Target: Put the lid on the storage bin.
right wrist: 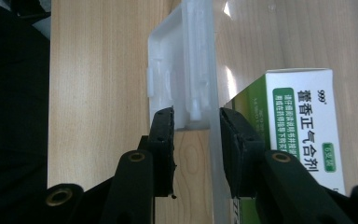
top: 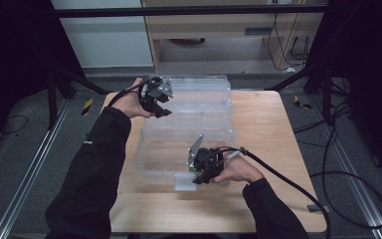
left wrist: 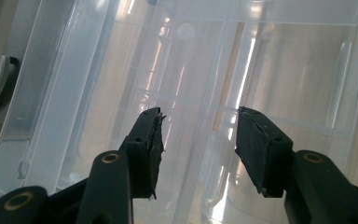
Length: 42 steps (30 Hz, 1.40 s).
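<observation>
A clear plastic storage box (top: pixel 145 149) stands on the wooden table (top: pixel 273 149), with its lid (top: pixel 199 94) swung open to the far side. My left gripper (top: pixel 161 110) hovers at the lid's left end, and its jaws (left wrist: pixel 198 126) are open with nothing between the pads. My right gripper (top: pixel 199 178) is at the box's near wall. Its jaws (right wrist: pixel 193 121) are shut on that wall, with the white latch tab (right wrist: pixel 177 70) between them. A green and white medicine carton (right wrist: pixel 307 130) lies inside the box, against that wall.
The table's near strip (top: pixel 204 209) and right side are bare wood. Black cables (top: pixel 288 181) trail from both grippers, and more lie on the floor to the right. A dark frame post (top: pixel 323 84) stands beyond the table's right corner.
</observation>
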Motion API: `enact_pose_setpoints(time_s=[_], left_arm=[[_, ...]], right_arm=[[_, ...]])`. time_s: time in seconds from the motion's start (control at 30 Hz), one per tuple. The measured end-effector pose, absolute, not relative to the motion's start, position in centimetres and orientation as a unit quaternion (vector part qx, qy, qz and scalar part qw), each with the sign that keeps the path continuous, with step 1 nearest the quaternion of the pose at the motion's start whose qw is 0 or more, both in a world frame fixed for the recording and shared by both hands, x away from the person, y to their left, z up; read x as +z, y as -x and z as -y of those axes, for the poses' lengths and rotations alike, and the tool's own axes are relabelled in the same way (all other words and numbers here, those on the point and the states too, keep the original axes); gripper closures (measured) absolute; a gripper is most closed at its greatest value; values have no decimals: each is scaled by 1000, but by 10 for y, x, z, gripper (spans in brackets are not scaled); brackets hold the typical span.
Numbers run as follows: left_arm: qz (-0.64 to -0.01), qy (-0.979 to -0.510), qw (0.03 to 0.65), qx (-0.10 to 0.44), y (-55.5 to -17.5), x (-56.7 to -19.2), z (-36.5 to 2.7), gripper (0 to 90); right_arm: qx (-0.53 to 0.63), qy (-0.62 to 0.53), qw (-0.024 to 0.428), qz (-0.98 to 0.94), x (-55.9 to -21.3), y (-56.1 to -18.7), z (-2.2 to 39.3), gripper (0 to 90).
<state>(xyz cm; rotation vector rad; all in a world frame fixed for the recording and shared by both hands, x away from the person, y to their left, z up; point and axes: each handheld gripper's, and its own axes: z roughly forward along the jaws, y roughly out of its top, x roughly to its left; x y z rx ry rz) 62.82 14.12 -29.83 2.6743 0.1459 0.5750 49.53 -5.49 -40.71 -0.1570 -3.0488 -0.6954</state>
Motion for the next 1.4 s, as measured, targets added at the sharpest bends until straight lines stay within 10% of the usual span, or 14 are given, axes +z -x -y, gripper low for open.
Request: enact_pose_setpoints(time_s=[1.4], left_arm=[[-25,-967,171,185,-636,-302,-139,796]], right_arm=[[-220,52,4,974,-407,-495,54,672]])
